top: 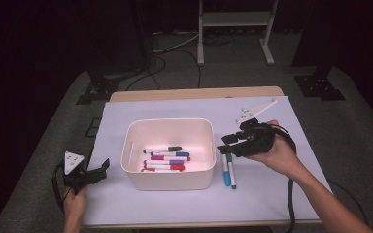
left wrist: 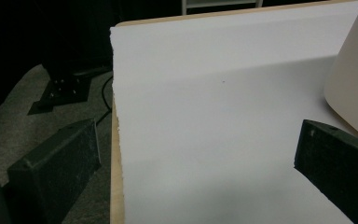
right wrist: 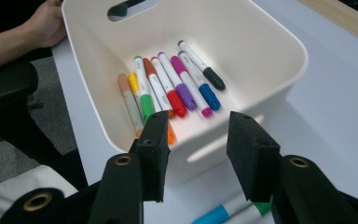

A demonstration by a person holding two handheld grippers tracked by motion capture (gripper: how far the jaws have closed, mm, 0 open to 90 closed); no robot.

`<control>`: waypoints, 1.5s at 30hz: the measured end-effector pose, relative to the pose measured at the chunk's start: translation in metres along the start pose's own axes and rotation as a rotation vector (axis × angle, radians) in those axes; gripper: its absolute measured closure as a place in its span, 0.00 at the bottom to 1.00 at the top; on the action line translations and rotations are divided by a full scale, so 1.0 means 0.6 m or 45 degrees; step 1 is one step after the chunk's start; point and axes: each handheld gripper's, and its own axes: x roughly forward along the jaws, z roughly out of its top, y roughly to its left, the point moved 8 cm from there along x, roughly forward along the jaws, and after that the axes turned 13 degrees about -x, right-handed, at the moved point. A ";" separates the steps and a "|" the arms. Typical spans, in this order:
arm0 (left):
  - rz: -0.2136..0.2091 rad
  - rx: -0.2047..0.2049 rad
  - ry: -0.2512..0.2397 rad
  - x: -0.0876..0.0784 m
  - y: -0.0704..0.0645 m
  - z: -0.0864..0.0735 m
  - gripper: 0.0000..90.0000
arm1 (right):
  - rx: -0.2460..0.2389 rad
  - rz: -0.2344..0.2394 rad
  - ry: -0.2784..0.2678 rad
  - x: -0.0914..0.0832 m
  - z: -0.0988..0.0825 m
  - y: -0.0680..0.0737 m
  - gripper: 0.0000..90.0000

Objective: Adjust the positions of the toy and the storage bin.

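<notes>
White paper (top: 175, 204) over the bench (top: 194, 92), with a cream bin (top: 167, 180) at mid-sheet. Inside the bin, markers (top: 166, 158) side by side: black-, blue-, purple-, red-, green- and orange-capped among them. Right of the bin, on the paper, a blue marker (top: 226, 173) and a green marker (top: 231, 171), just beside each other, lengthwise near to far. Right hand-held gripper (top: 227, 142) above those two markers' far ends, just right of the bin, jaws apart with nothing between them. Left hand-held gripper (top: 99, 171) at the near left edge of the paper, left of the bin, jaws wide apart and empty, pointed across the bare sheet.
</notes>
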 end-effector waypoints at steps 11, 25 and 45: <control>0.000 0.001 -0.004 0.000 0.000 0.000 0.00 | 0.140 -0.103 0.111 0.037 -0.116 -0.038 0.63; 0.000 -0.002 -0.006 0.000 0.000 0.000 0.00 | 0.233 -0.187 0.230 0.124 -0.203 -0.046 0.62; 0.002 -0.001 -0.006 0.000 0.000 0.000 0.00 | 0.282 -0.374 0.327 0.119 -0.261 -0.069 0.67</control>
